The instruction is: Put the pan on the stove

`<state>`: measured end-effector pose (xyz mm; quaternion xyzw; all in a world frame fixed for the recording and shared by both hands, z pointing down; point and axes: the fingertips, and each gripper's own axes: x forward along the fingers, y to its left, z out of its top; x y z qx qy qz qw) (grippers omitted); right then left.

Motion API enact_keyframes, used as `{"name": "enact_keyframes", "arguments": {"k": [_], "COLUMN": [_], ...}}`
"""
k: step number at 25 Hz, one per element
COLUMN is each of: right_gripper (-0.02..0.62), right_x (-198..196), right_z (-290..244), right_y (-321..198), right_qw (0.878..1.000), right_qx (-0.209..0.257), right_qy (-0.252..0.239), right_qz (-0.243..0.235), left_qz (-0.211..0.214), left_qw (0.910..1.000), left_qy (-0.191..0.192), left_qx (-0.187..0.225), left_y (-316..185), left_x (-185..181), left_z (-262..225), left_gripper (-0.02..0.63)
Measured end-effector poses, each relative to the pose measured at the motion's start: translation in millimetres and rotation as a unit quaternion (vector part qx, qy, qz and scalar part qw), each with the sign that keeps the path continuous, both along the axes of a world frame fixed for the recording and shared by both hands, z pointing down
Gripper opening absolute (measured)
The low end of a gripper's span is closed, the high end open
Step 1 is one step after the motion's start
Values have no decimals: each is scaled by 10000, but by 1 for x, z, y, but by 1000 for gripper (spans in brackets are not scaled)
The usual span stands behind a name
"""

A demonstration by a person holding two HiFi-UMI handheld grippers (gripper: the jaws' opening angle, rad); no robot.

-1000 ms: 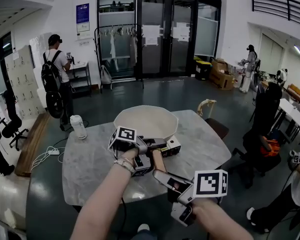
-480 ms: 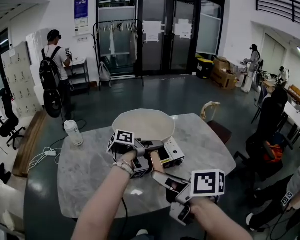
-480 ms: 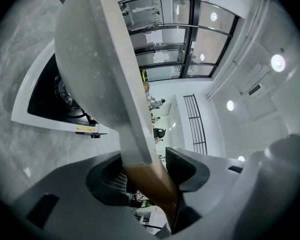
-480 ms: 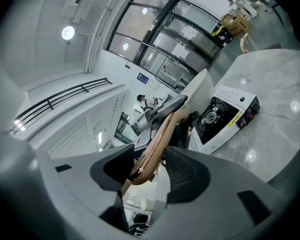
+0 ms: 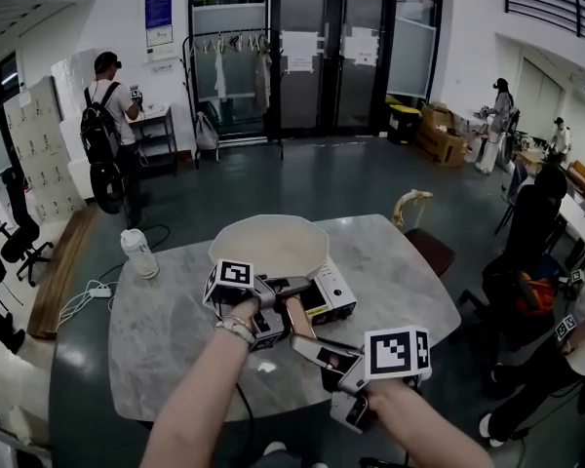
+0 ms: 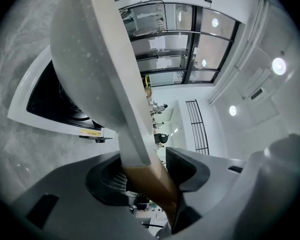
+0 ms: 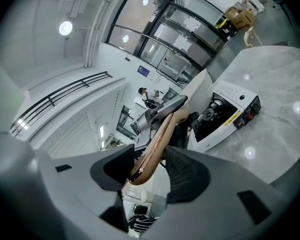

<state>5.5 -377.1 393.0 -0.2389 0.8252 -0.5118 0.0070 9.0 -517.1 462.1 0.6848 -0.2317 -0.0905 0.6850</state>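
**Left gripper** [image 6: 150, 174]: jaws closed on the wooden handle [image 6: 151, 184], close to where it joins the pale bowl of the pan [image 6: 90, 59]. Gripper held near level.

**Right gripper** [image 7: 150, 169]: jaws closed on the rounded free end of the same handle [image 7: 157, 144], behind the left gripper [image 5: 291, 291] in the head view.

**Pan** [image 5: 268, 245]: wide, cream-coloured and empty, carried by both grippers. It sits over the far part of the stove [image 5: 336, 291]. Its underside is close above the black cooking surface [image 6: 45, 99]. Whether it touches cannot be told.

**Stove**: a white single-burner unit with its control panel facing the person. It stands on the round marble desk [image 5: 175, 320].

**Also on desk**: a white bottle [image 5: 139, 253], well apart at the left edge.

**Step in hand**: judged as final placement, with the pan at the stove but still gripped.

**Next move calls for**:
- setting the base flat and centred on the burner ring;
- keeping the handle level so the rim does not tip;
- parting both sets of jaws only once the weight is carried.
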Motion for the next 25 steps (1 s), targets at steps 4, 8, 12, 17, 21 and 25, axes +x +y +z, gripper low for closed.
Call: {"name": "enact_keyframes", "arguments": {"k": [4,8,12,17,21,25], "right_gripper": [207,209,209,207,204,202], "right_x": [-1,-1,-1,-1,-3,-4], "right_z": [9,13,17,24,27,30], "right_y": [-6,-13,-15,-16,-16,-18], "right_qw": [9999,9997,9997,9991,9984,9976], "right_qx": [-133,-226,-244,-334,-404,-424], "right_qy": [-30,-62,35,158,266,420], "right_qz": [-54,4,-41,-183,-287,-362], "left_qz": [-15,-35,-58,53,-75,-224], "left_qw": [9998,9995,9993,9992,9995,9997], "left_qy": [-86,-42,27,-8,19,20], "left_qx": [-156,-316,-374,-387,-321,-137], "left_y": [-3,-9,-11,-12,-13,-15], "left_x": [-1,-1,-2,-1,-2,-3], "left_z": [12,23,28,32,31,27], "left_gripper": [233,233,233,233,233,233]}}
